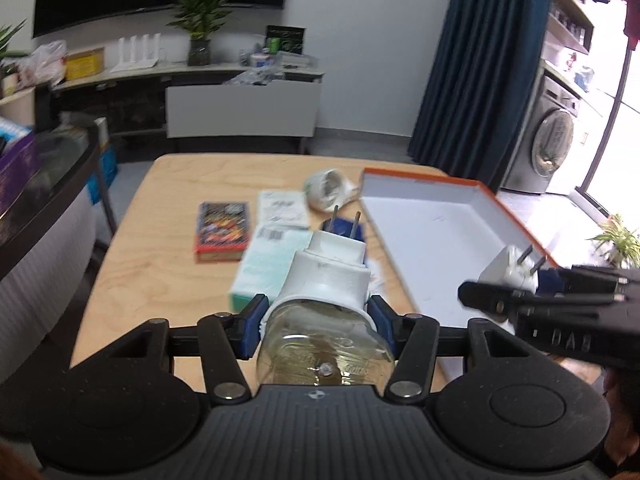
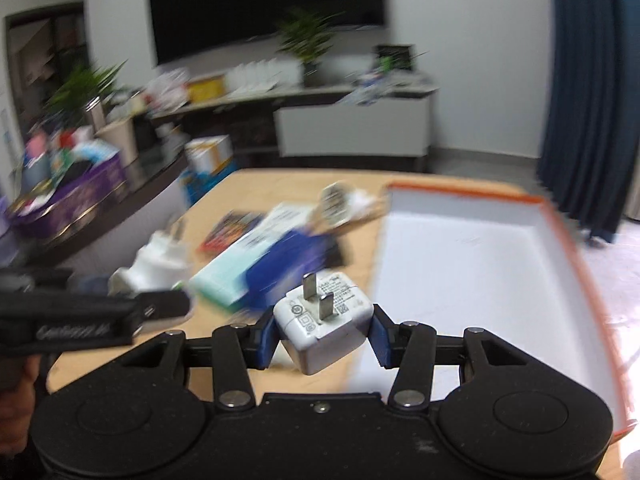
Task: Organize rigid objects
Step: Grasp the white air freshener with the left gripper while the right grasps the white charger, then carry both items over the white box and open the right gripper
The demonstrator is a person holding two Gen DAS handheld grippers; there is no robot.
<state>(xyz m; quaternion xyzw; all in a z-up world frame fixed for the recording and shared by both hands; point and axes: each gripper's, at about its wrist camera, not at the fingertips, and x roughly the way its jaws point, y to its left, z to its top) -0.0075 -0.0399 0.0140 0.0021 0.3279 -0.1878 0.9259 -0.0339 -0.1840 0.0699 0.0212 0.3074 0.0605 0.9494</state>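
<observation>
Table (image 1: 120,280): light wood; it carries the tray and the loose items, with both grippers raised above its near edge.
Tray (image 1: 432,248): a shallow white box with an orange rim on the table's right side, its inside bare in both views; I take it as the likely place for the rigid items.
Loose items: a mint-green box (image 1: 260,268), a red-edged box (image 1: 222,232) and a white round object (image 1: 330,190) lie left of the tray, toward the table's middle and far edge.
Left gripper (image 1: 316,326): clamped on the plug-in vaporizer (image 1: 324,280), blue pads on its white body above the clear bottle, prongs pointing away, above the table's near edge and left of the tray.
Right gripper (image 2: 324,332): closed on the white charger (image 2: 324,320), prongs up, at the tray's near left corner.
Doing it well: carry each item fully over the rim, lower until it almost rests on the floor, then open; place them apart so the grippers do not collide.
</observation>
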